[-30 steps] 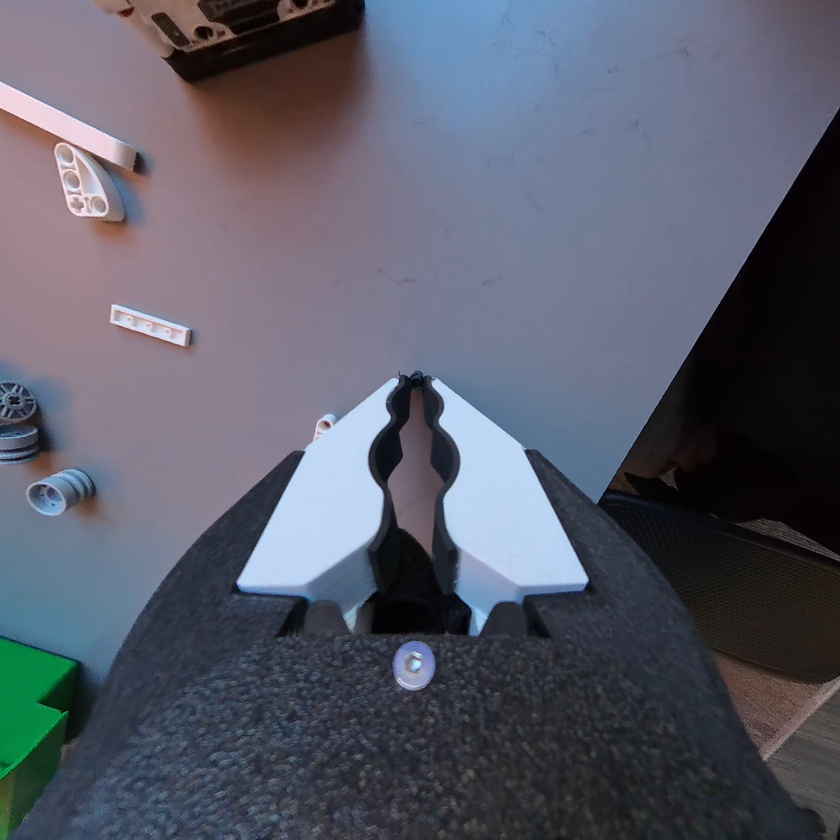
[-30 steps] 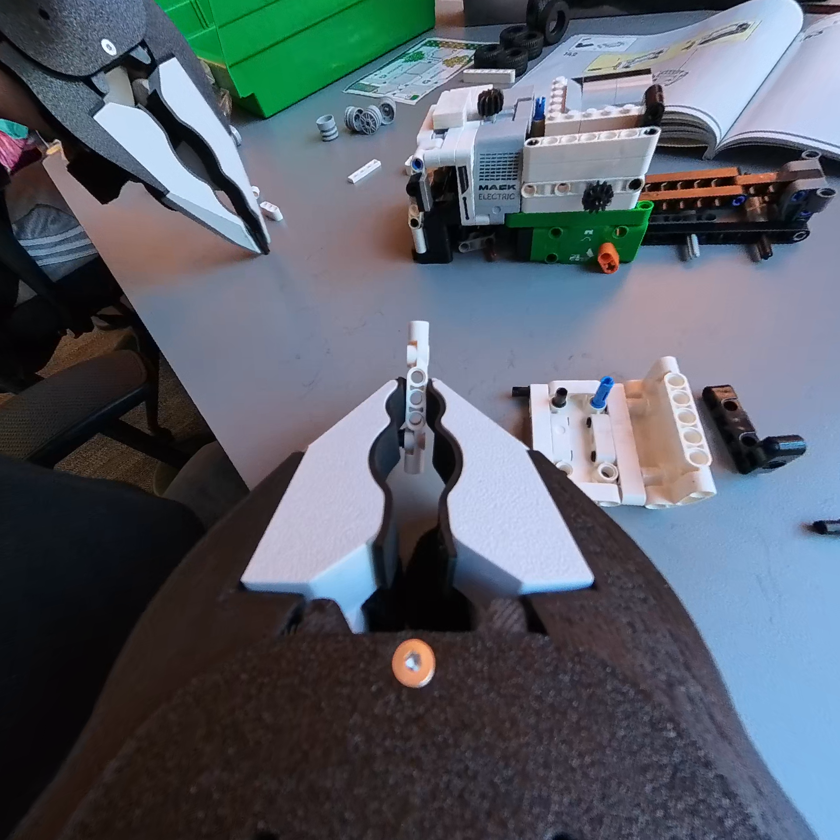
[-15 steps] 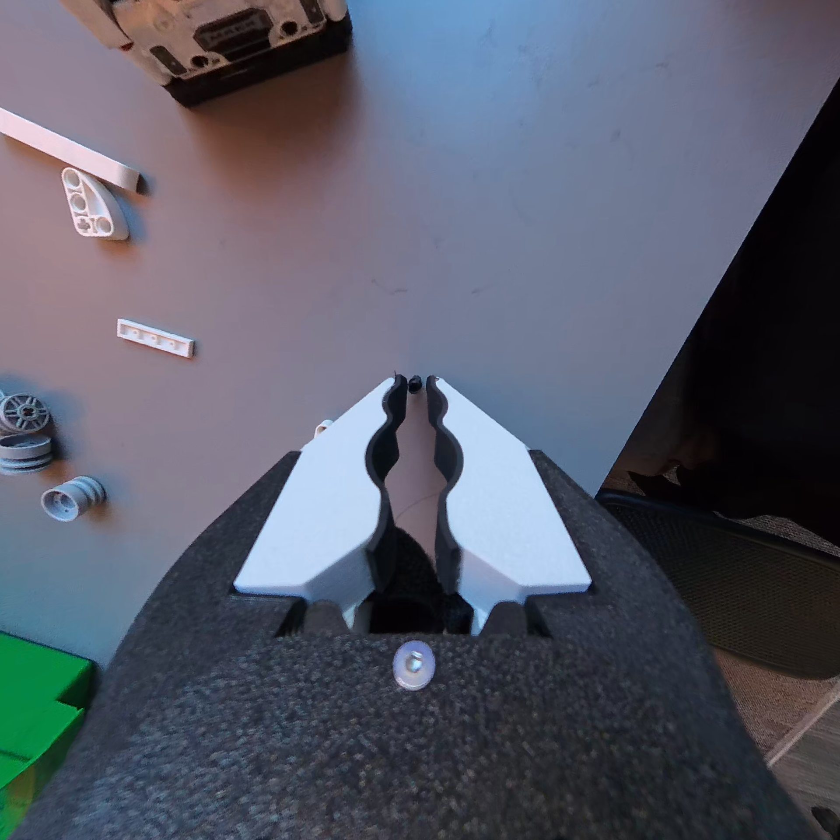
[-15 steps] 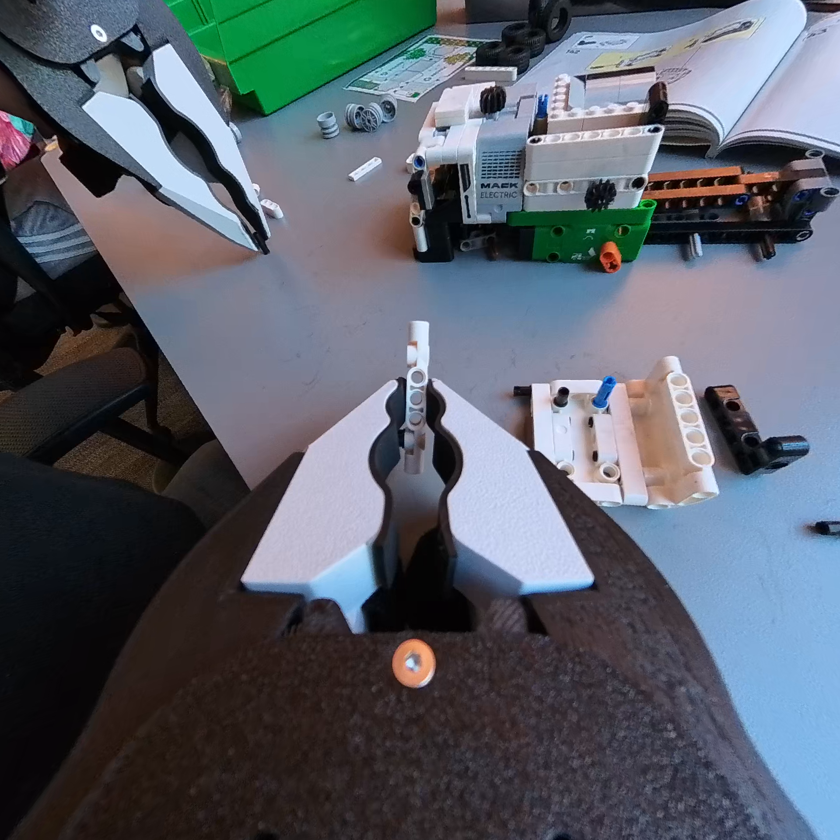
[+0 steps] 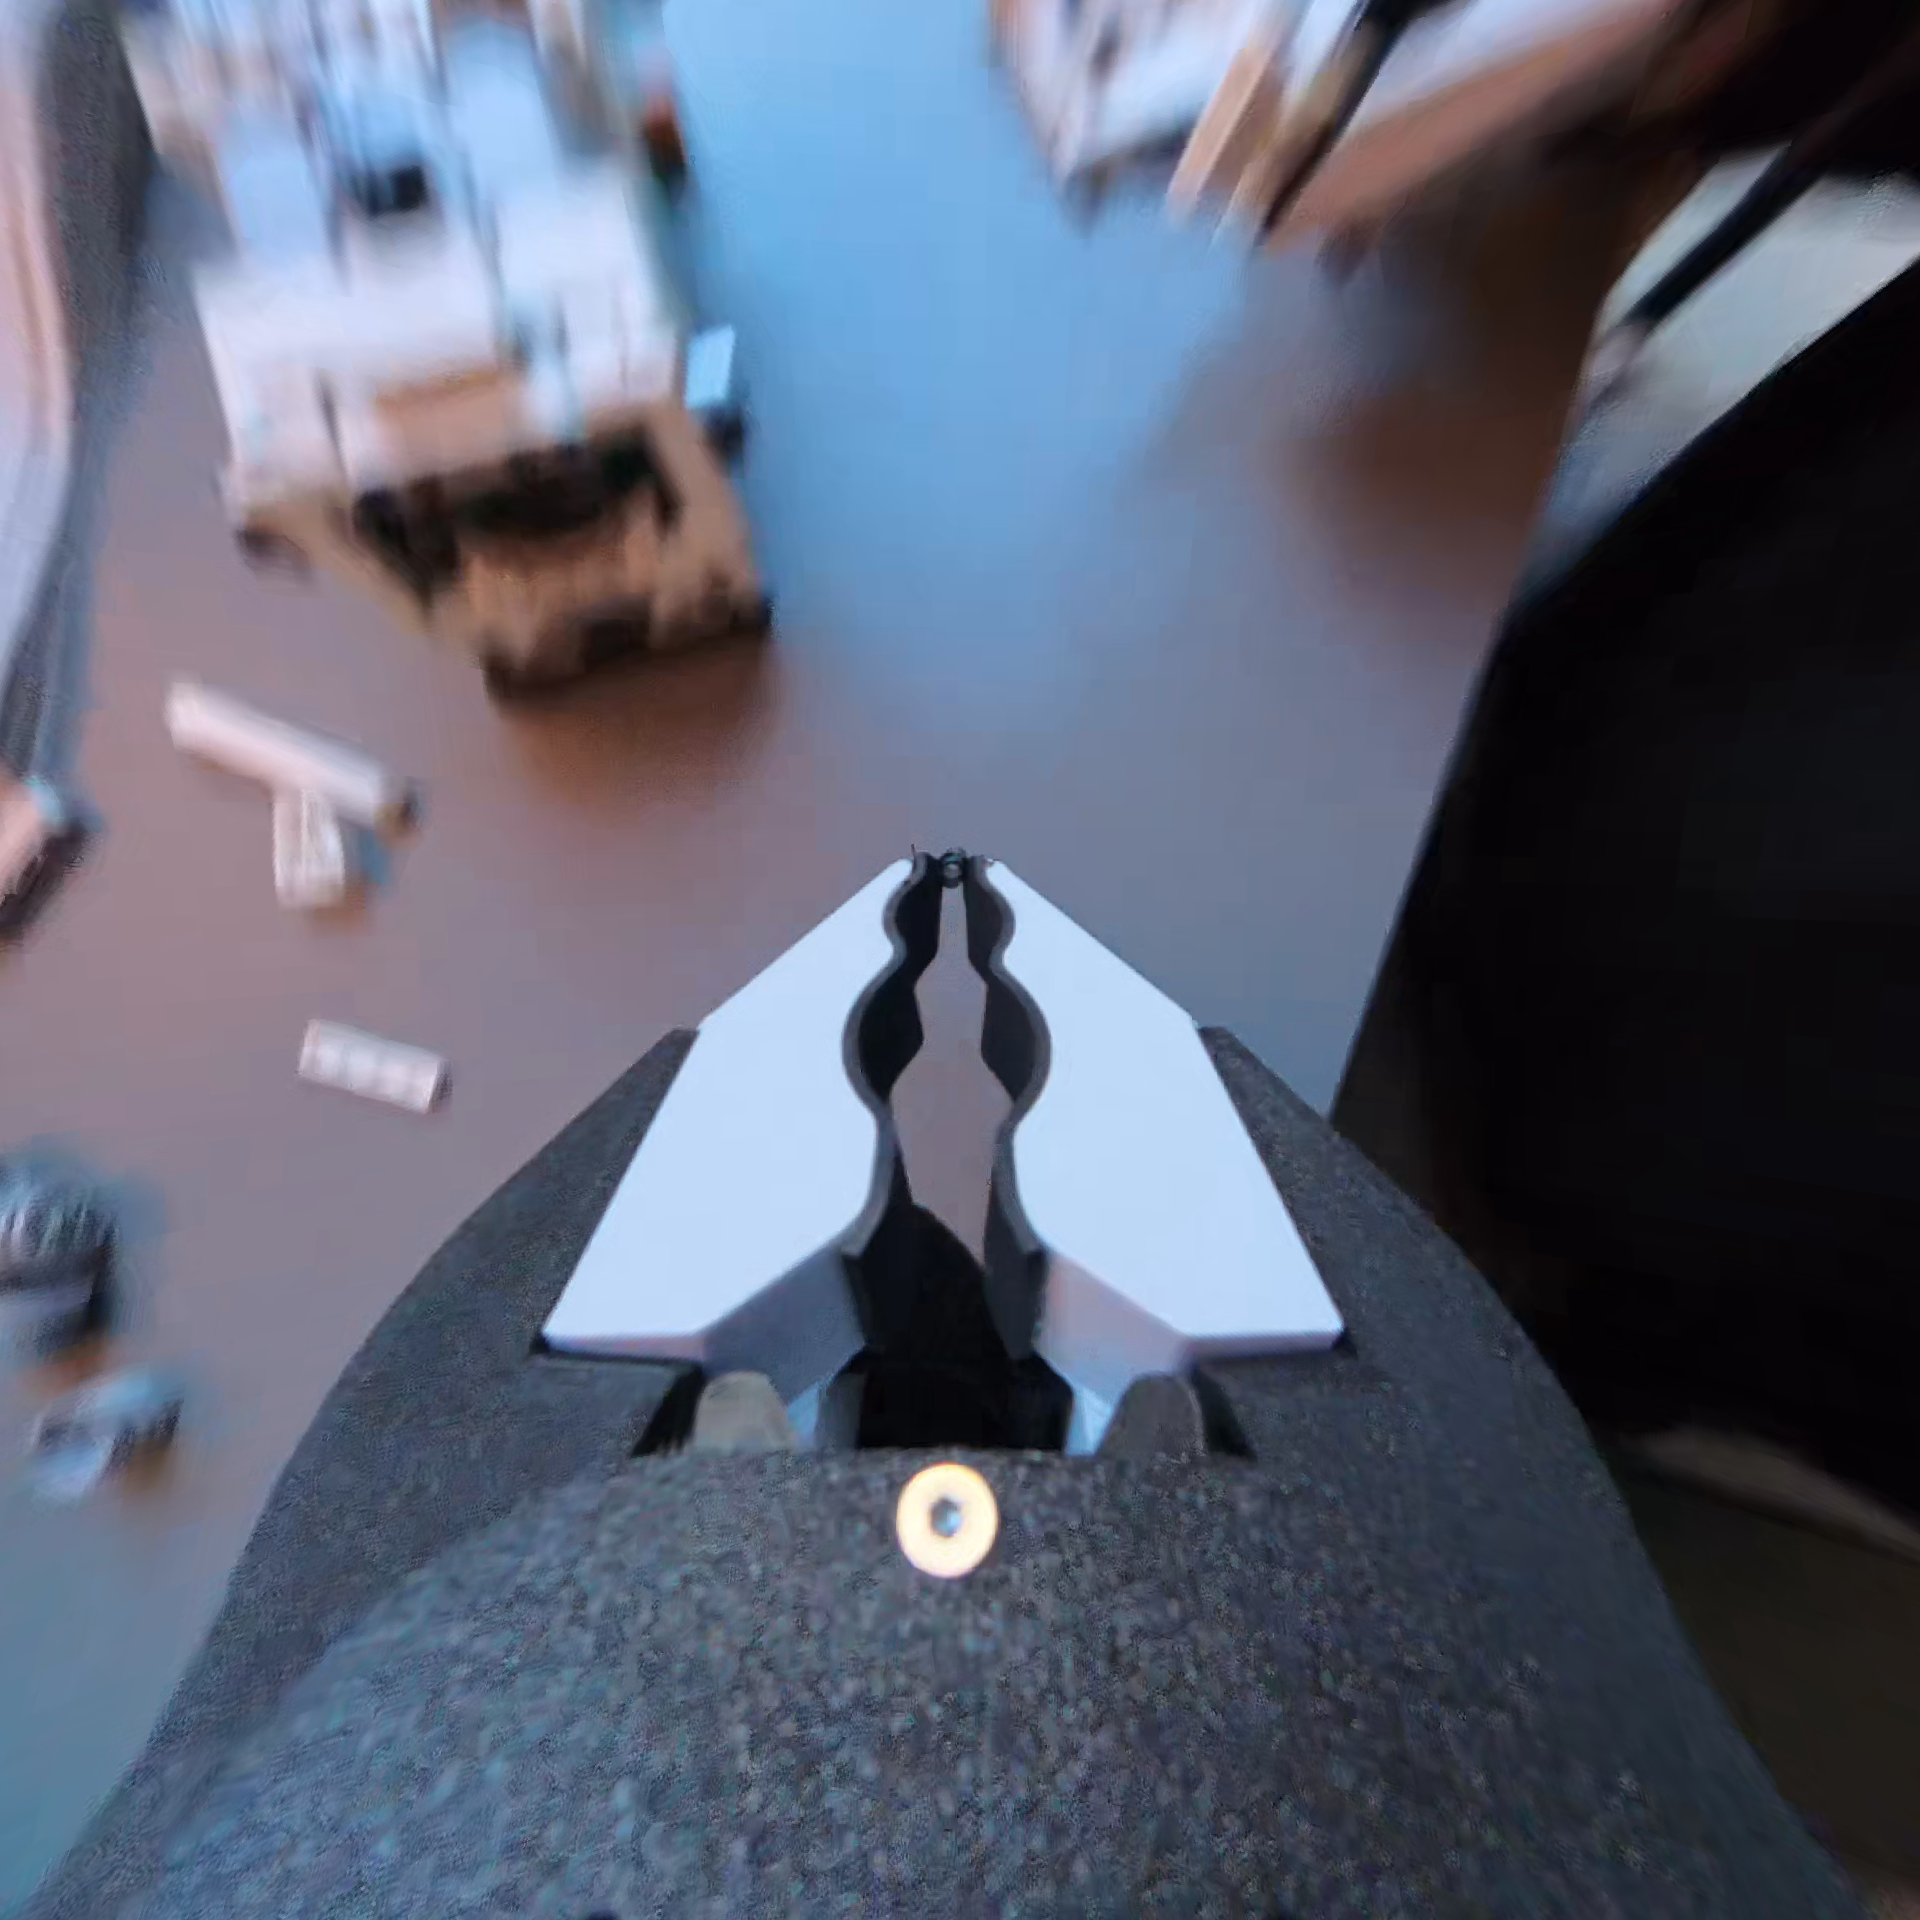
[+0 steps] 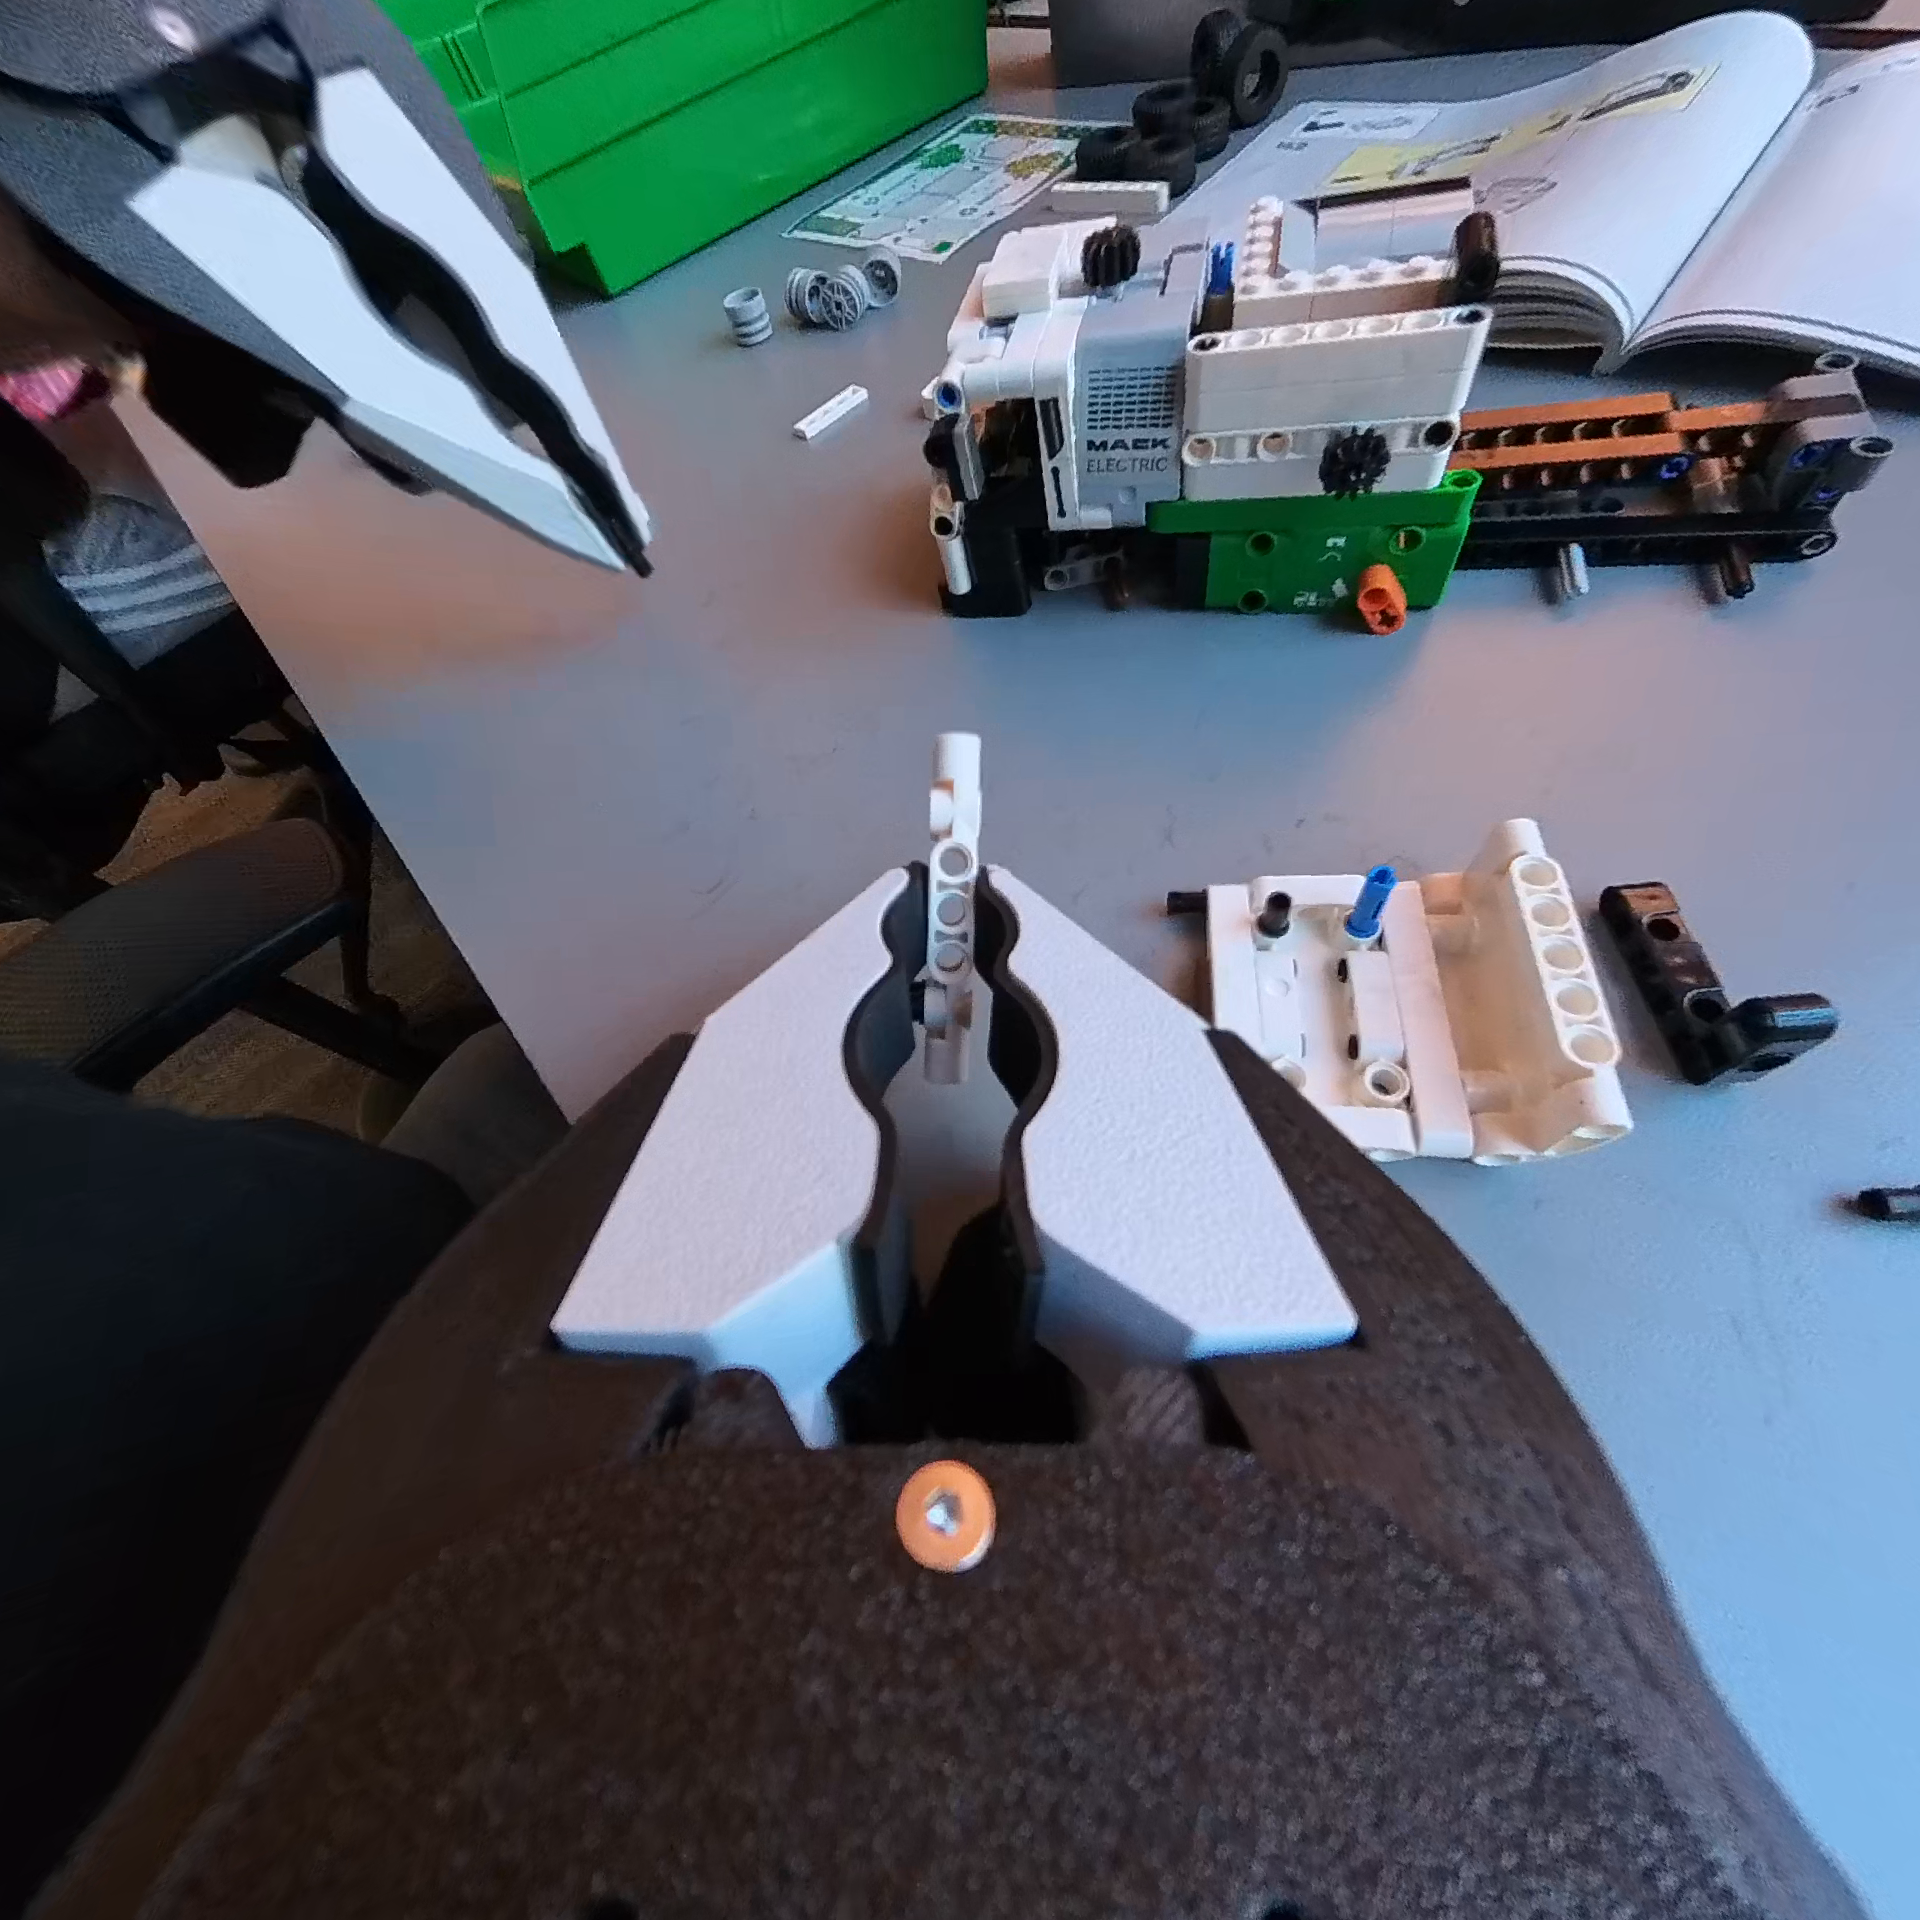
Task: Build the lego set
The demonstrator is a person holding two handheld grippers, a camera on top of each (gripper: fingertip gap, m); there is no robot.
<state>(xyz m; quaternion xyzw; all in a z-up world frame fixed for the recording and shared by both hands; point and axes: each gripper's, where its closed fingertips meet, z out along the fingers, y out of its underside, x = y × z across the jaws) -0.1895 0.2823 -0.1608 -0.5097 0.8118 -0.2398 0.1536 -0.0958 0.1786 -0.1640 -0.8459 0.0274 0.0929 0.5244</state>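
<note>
**Two grippers loaded, parts not yet joined**

Two pieces are in hand. The right gripper [image 6: 951, 894] is closed on a white beam [image 6: 953, 914], held upright above the table edge so its row of holes faces the camera, presumably to keep those holes open for a pin. The left gripper [image 5: 951, 868] is pinched nearly closed on a small black pin [image 5: 952, 868] at the very tips; in the right wrist view it hangs well apart, up and to the left. The left wrist view is motion-blurred, so the grip depth is unclear.

Just right of the beam lies a white sub-assembly [image 6: 1423, 1013] with a blue pin standing in it. Farther back sit the part-built truck [image 6: 1205, 416], the open instruction booklet [image 6: 1662, 187] and a green bin [image 6: 707, 114].

Judgement: pin into beam comes next.
</note>
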